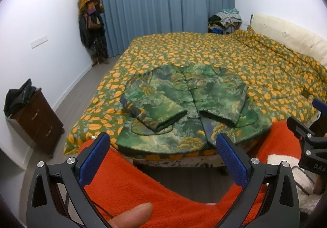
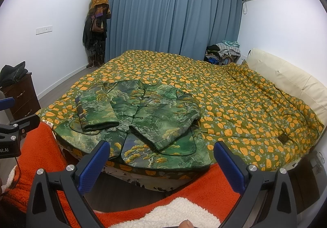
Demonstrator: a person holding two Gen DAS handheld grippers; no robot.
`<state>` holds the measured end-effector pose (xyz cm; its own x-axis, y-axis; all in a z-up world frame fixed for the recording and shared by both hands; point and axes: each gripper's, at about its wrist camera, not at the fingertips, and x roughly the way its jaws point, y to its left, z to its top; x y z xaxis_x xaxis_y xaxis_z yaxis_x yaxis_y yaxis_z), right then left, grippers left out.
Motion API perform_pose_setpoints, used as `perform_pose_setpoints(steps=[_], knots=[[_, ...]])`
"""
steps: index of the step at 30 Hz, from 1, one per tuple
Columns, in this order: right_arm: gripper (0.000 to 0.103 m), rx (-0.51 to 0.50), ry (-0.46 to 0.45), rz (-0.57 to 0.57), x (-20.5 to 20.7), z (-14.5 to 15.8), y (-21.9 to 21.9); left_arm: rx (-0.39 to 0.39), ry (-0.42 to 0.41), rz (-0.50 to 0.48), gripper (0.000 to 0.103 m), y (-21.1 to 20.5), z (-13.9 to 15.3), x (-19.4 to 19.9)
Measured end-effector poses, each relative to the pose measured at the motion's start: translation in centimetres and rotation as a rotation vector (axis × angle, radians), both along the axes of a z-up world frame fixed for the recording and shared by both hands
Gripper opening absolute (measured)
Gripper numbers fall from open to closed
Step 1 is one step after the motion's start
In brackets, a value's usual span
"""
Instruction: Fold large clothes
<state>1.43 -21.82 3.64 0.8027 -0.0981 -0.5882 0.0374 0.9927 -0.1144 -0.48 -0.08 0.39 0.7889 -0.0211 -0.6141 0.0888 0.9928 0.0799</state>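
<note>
Green landscape-print padded jacket (image 1: 184, 103) lying flat near foot edge of bed with orange-flowered quilt (image 1: 235, 58), both sleeves crossing inward, ready for body fold. Left claw (image 1: 163, 158) and right claw (image 2: 161, 166) hovering spread, gripping nothing, facing hem.

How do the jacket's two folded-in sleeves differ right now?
The left sleeve lies steeply, its cuff pointing toward the hem; the right sleeve slants more across the body. The left sleeve stops short of the button line; the right sleeve's cuff nearly reaches it. Both lie flat on the jacket, same green landscape print, with neither gripper touching them.
</note>
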Motion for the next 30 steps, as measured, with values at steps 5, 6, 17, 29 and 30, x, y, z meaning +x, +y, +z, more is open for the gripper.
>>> perform_pose_setpoints(steps=[5, 6, 17, 29, 30], knots=[[0.103, -0.001, 0.001, 0.000, -0.02, -0.03, 0.02, 0.005, 0.000, 0.002, 0.103, 0.09, -0.09, 0.19], [0.103, -0.001, 0.001, 0.001, -0.02, -0.03, 0.02, 0.007, 0.001, 0.004, 0.103, 0.13, -0.13, 0.23], [0.103, -0.003, 0.002, 0.003, 0.10, -0.01, -0.05, 0.012, 0.018, 0.005, 0.103, 0.04, -0.34, 0.36], [0.103, 0.030, 0.002, 0.033, 0.19, -0.21, -0.16, 0.020, 0.021, 0.003, 0.103, 0.03, -0.37, 0.28], [0.103, 0.030, 0.002, 0.034, 0.18, -0.28, -0.06, 0.019, 0.023, 0.003, 0.103, 0.06, -0.35, 0.35]])
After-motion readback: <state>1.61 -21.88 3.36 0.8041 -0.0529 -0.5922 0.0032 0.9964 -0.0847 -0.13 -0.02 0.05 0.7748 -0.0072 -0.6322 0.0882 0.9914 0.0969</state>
